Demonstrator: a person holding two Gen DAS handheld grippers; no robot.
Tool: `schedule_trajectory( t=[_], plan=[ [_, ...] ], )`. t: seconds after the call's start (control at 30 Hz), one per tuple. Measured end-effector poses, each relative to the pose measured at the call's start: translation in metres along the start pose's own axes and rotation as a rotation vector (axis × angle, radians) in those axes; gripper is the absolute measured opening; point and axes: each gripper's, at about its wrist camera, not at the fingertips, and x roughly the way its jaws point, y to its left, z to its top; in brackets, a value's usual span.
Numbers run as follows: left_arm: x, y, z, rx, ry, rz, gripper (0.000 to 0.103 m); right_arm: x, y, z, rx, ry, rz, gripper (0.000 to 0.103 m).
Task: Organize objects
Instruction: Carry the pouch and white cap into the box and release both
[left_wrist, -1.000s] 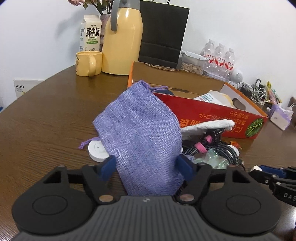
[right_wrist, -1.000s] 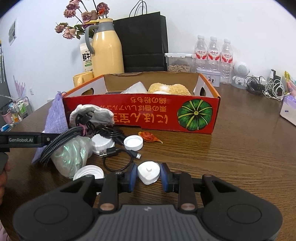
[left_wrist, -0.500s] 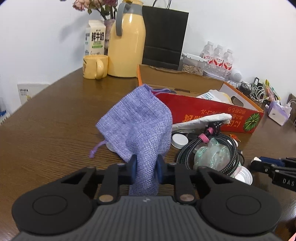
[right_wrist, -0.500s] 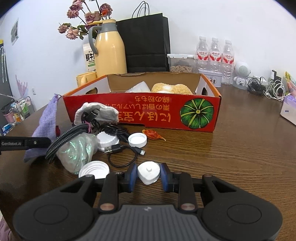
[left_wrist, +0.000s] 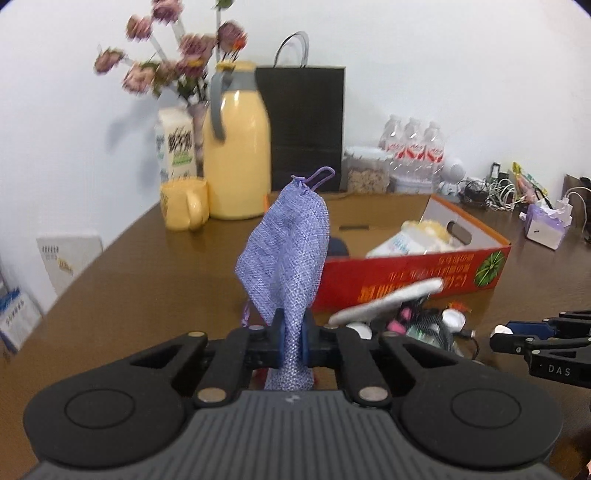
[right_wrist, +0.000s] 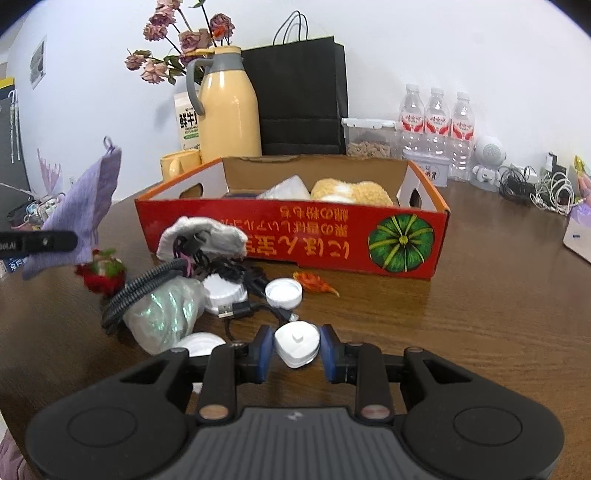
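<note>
My left gripper (left_wrist: 293, 338) is shut on a purple cloth pouch (left_wrist: 290, 258) and holds it up above the table; the pouch also shows at the left of the right wrist view (right_wrist: 86, 206). My right gripper (right_wrist: 296, 347) is shut on a small white rounded piece (right_wrist: 296, 343), low over the table in front of the red cardboard box (right_wrist: 295, 236). The box holds a yellow fluffy item (right_wrist: 351, 190) and a white packet (right_wrist: 284, 190). A pile of black cables (right_wrist: 207, 266), a white cloth (right_wrist: 201, 234), white lids (right_wrist: 283, 292) and a shiny bag (right_wrist: 162, 314) lies before the box.
A yellow thermos (right_wrist: 227, 107), yellow mug (right_wrist: 179, 164), milk carton (right_wrist: 188, 123), black paper bag (right_wrist: 299, 96), flowers, water bottles (right_wrist: 436, 114) and tangled cords (right_wrist: 543, 186) stand behind the box. A red strawberry-like item (right_wrist: 105, 273) lies left of the pile.
My left gripper closed on the purple pouch and lifted it off the table, uncovering the red item. My right gripper stays shut on the white piece and has barely moved.
</note>
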Motion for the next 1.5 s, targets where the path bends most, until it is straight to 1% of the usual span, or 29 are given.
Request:
schedule_trajectory(
  t=[0.2,0.33,0.47,0.67,0.8,0.9,0.97,1.07,1.17,1.3,1.33,1.37,1.4,1.43,1.47,1.5],
  plan=[
    [0.001,-0.015,0.031,0.062,-0.077,-0.024,0.008,-0.004,0.006,0.022,-0.030,-0.067,0.014,0.027],
    [0.016,-0.028,0.051,0.098,-0.102,-0.040,0.008,0.000,0.010,0.044,-0.049,-0.117,0.017,0.027],
    [0.039,-0.039,0.068,0.114,-0.094,-0.054,0.008,0.009,0.014,0.070,-0.074,-0.171,0.016,0.027],
    [0.088,-0.050,0.086,0.109,-0.054,-0.048,0.008,0.048,0.017,0.112,-0.096,-0.208,-0.004,0.027],
    [0.128,-0.051,0.097,0.079,-0.008,-0.020,0.008,0.087,0.018,0.136,-0.121,-0.195,-0.035,0.027],
    [0.154,-0.052,0.101,0.061,0.029,-0.012,0.008,0.115,0.015,0.149,-0.134,-0.188,-0.090,0.027],
    [0.169,-0.053,0.099,0.050,0.049,-0.005,0.008,0.132,0.008,0.156,-0.121,-0.172,-0.109,0.027],
    [0.188,-0.053,0.093,0.023,0.075,-0.008,0.008,0.151,-0.003,0.157,-0.079,-0.146,-0.121,0.027],
    [0.197,-0.056,0.084,0.045,0.097,-0.020,0.008,0.163,-0.011,0.154,-0.064,-0.111,-0.108,0.027],
    [0.196,-0.056,0.082,0.043,0.086,-0.008,0.011,0.169,-0.016,0.150,-0.045,-0.075,-0.089,0.027],
    [0.195,-0.055,0.082,0.040,0.078,0.003,0.015,0.169,-0.017,0.149,-0.043,-0.069,-0.089,0.027],
    [0.194,-0.055,0.082,0.038,0.070,0.012,0.026,0.169,-0.017,0.148,-0.041,-0.062,-0.090,0.028],
    [0.192,-0.054,0.082,0.037,0.061,0.016,0.032,0.168,-0.018,0.146,-0.038,-0.057,-0.093,0.028],
    [0.190,-0.054,0.082,0.037,0.050,0.022,0.043,0.168,-0.018,0.146,-0.035,-0.054,-0.097,0.029],
    [0.188,-0.054,0.082,0.041,0.036,0.032,0.048,0.168,-0.019,0.145,-0.033,-0.048,-0.102,0.031],
    [0.186,-0.055,0.083,0.045,0.024,0.039,0.049,0.167,-0.020,0.144,-0.029,-0.045,-0.105,0.036]
  ],
)
